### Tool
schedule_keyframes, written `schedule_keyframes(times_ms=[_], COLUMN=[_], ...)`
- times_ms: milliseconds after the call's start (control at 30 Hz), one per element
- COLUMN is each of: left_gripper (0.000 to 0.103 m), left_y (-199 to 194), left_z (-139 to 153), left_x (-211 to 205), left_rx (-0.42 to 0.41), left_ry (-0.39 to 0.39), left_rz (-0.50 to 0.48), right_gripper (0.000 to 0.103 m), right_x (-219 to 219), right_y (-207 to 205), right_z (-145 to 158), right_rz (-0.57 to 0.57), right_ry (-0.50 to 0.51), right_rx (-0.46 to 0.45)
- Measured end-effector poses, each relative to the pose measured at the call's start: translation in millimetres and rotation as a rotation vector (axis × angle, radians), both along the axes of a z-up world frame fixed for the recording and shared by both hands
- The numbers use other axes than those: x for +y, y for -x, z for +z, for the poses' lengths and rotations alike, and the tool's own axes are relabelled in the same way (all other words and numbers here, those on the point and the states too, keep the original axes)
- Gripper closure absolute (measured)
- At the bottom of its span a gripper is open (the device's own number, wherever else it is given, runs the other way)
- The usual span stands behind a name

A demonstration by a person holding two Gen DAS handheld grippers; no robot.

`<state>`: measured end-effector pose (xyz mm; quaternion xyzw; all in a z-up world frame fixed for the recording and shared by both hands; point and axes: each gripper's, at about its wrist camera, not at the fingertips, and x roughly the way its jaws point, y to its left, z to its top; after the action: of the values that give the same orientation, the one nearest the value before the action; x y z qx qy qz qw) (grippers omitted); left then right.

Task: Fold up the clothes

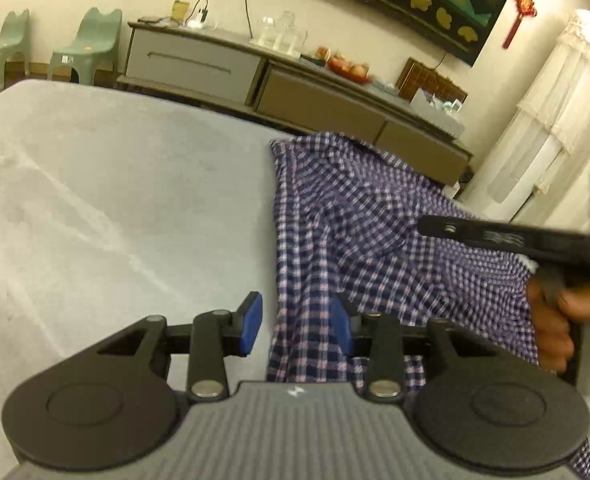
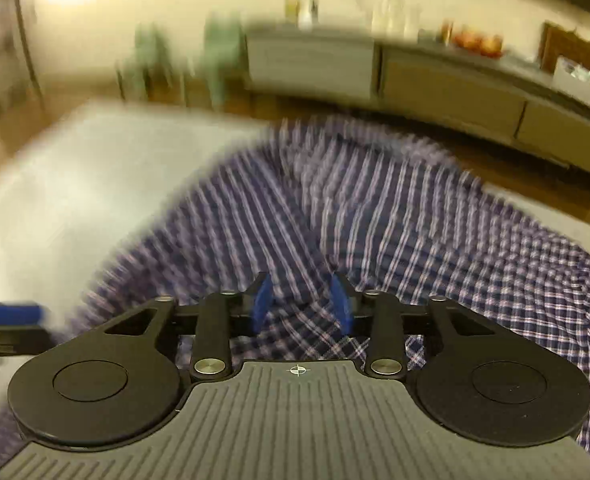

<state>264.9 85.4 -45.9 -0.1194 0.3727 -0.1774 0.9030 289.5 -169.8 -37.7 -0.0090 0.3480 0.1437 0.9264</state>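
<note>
Both pairs of jaws stand apart. On the left gripper the blue pads straddle the near left edge of the shirt, cloth hanging between them with a gap on the left side, so no pad presses it. On the right gripper the pads are spread over a raised fold of checked cloth; whether they touch it is lost in the blur. That shirt lies crumpled on the right part of a grey table, its far end near the table's back edge. A hand holds the right gripper's handle above the shirt. Behind stands a low cabinet.
</note>
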Motion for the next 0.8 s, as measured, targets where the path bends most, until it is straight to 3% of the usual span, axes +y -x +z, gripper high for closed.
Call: schedule_keyframes(times_ms=[33,67,133,167,233,300,400,567,667,733,767,800], left_gripper=[0.063,0.059,0.059,0.059,0.060,0.059,0.057,0.054,0.054,0.053,0.051,0.047], left_y=[0.0,0.0,-0.7,1.5,4.8,8.0,13.1,16.2,20.6,27.6,32.2,37.0], left_z=[-0.2,-0.6,-7.6,-10.2,-8.7,4.3,26.6,43.6,44.9,43.3,44.9,46.6], left_x=[-3.2,-6.8,-21.3,-26.4,-30.3,-29.0,-28.4,-47.1,-64.4,-72.7,-77.0,-81.4], left_rx=[0.007,0.015,0.058,0.057,0.045,0.014,-0.025,-0.041,-0.046,-0.044,-0.048,-0.052], left_ry=[-0.002,-0.004,-0.100,-0.144,-0.176,-0.157,-0.085,-0.038,-0.041,-0.034,-0.020,-0.005], left_rz=[-0.019,-0.040,-0.085,-0.080,-0.071,-0.050,-0.042,-0.084,-0.114,-0.126,-0.135,-0.145], right_gripper=[0.038,0.035,0.043,0.042,0.033,0.018,0.018,0.014,0.015,0.050,0.082,0.087], right_x=[-2.8,-4.9,-14.6,-29.1,-76.3,-130.9,-198.2,-255.3,-262.4,-260.1,-256.8,-252.8], right_y=[9.5,14.6,27.9,39.7,75.9,111.0,154.7,196.4,194.0,183.5,180.6,179.6], right_z=[2.3,-5.0,-21.5,-19.2,0.5,13.4,13.8,-9.1,-20.3,-26.8,-25.1,-21.5], right_rz=[0.009,0.014,-0.006,-0.040,-0.163,-0.316,-0.494,-0.605,-0.530,-0.440,-0.418,-0.399], right_ry=[-0.022,0.028,0.177,0.177,0.045,-0.068,-0.103,-0.116,-0.219,-0.271,-0.265,-0.253], right_rx=[-0.001,0.045,0.113,0.092,0.009,-0.047,-0.049,-0.001,0.035,0.071,0.090,0.097])
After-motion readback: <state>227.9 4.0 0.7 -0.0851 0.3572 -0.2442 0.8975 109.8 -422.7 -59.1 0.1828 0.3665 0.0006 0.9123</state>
